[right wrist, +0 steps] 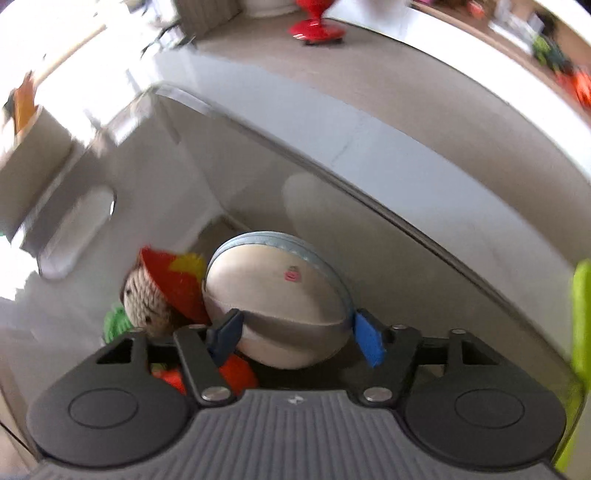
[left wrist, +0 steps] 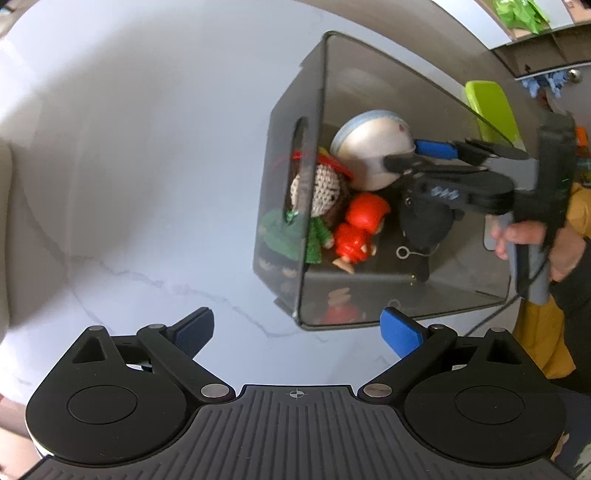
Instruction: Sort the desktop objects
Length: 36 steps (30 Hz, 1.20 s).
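A dark see-through bin (left wrist: 289, 155) stands on the white marble table (left wrist: 147, 184). Inside lie a crochet doll (left wrist: 325, 192) with a red hat and green clothes, a small red figure (left wrist: 360, 229) and a dark item with a small ring (left wrist: 424, 225). My right gripper (left wrist: 404, 155) reaches into the bin from the right, shut on a round white-and-silver toy (left wrist: 369, 147). In the right wrist view the toy (right wrist: 273, 295) sits between my right gripper's (right wrist: 297, 341) blue pads, with the doll (right wrist: 144, 299) and red figure (right wrist: 236, 373) below it. My left gripper (left wrist: 297, 334) hangs open and empty, just short of the bin's near corner.
A person's hand (left wrist: 528, 236) holds the right gripper's handle beside the bin. A lime-green object (left wrist: 491, 107) stands just behind the bin's far wall (right wrist: 369, 199). A red item (right wrist: 317, 26) sits further back on the table. Open tabletop lies left of the bin.
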Motion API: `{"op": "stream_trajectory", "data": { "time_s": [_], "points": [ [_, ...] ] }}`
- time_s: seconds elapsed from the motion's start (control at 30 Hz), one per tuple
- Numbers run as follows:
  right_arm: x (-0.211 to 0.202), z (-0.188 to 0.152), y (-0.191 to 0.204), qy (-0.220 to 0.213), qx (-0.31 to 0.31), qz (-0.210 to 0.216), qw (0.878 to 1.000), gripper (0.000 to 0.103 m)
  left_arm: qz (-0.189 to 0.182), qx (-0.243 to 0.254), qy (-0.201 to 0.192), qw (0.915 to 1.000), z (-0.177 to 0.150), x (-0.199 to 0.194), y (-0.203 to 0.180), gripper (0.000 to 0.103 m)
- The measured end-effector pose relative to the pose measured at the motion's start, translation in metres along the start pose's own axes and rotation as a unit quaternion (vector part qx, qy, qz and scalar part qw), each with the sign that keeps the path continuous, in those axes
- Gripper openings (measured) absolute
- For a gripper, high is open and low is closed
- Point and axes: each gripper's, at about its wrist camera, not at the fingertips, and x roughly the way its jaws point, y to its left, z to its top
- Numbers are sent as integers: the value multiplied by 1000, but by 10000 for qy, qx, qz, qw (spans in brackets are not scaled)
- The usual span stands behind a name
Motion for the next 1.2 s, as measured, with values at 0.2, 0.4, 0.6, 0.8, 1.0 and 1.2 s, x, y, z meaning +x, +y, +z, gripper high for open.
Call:
{"op": "stream_trajectory", "data": {
  "time_s": [0.2, 0.4, 0.6, 0.8, 1.0, 1.2],
  "points": [
    [-8, -1, -44, 548, 1546, 361, 9858, 0, -46, -1, 21, 10000, 0, 0, -2, 100],
    [-4, -13, -52, 572, 2039, -58, 9773, 14, -62, 118, -27, 9999, 5, -6, -12, 100],
    [-21, -8, -9, -64, 711, -54, 9974, 78, -25, 226, -12, 9997, 11, -5, -25, 100],
    [21, 9, -10, -28, 542, 252, 9982, 64, 48, 312, 46, 9995, 10, -3, -31, 100],
    [22, -1, -61, 445, 2463, 1076, 9622, 55, 87, 124, 40, 9999, 10, -4, -21, 100],
    [31, -20, -81, 468, 3257, 1199, 9367, 62, 97, 187, 16, 9998, 13, -3, -31, 100]
  ]
}}
